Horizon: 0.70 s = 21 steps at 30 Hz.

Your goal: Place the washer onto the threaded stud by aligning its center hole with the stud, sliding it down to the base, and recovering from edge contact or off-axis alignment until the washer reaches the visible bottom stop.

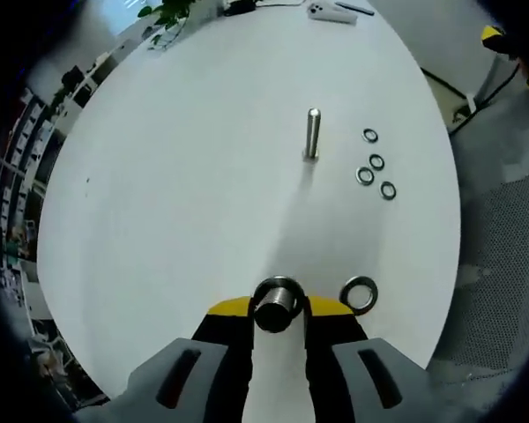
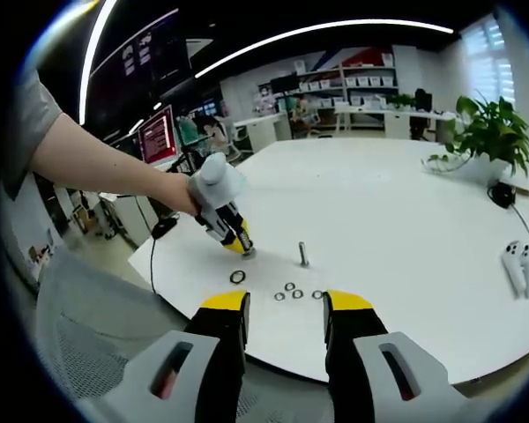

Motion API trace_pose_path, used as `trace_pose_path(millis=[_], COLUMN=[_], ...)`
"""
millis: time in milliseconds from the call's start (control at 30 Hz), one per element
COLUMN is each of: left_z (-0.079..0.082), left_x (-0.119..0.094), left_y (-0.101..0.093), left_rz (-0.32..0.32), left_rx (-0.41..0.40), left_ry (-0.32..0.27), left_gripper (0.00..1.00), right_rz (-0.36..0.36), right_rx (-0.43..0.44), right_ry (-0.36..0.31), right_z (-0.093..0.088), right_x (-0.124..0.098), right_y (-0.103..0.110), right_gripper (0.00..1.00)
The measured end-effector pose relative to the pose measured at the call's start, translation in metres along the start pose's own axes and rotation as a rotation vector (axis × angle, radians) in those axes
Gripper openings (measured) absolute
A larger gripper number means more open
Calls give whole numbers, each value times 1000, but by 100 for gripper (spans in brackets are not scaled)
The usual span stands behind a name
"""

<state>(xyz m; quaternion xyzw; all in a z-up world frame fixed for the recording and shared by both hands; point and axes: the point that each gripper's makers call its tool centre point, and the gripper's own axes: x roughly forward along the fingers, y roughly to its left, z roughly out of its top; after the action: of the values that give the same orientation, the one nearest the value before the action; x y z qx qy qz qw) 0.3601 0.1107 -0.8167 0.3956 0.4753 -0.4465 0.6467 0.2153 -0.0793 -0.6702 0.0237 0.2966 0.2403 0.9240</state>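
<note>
On the white round table (image 1: 159, 220), a threaded stud (image 1: 277, 304) is pinched upright by the left gripper (image 1: 279, 310), a large washer (image 1: 359, 293) lying unthreaded just beside it, while the right gripper (image 2: 285, 304) is held spread, well back.

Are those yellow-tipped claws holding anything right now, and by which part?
The left gripper clamps a threaded stud by its sides, end facing the camera. The right gripper is open, holding nothing.
</note>
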Motion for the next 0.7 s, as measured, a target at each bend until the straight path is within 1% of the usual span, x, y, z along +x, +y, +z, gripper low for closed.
trace_pose_path(millis=[133,233,333,533,633,700], left_z=[-2,-3,-5,-5,-5,-7], left_x=[5,5,10,8,6,5], left_y=[-1,-1,-1,-1,-1,-2], left_rz=[0,-6,-10,-15,-2,0], left_rx=[-6,-31,-39,-71,-78,-95], left_ry=[4,-2,11,-5,-13,-8], left_gripper=[19,19,20,21,21,21], right_rz=[-1,0,1,6,10,12], right_rx=[1,0,-1,-5,-7,-7], right_ry=[0,1,2,6,7,6], right_z=[0,0,-1,-1,-1,-1], right_x=[0,0,0,1,1,1], right_y=[0,0,0,1,1,2], right_gripper=[36,36,36,36,36,36])
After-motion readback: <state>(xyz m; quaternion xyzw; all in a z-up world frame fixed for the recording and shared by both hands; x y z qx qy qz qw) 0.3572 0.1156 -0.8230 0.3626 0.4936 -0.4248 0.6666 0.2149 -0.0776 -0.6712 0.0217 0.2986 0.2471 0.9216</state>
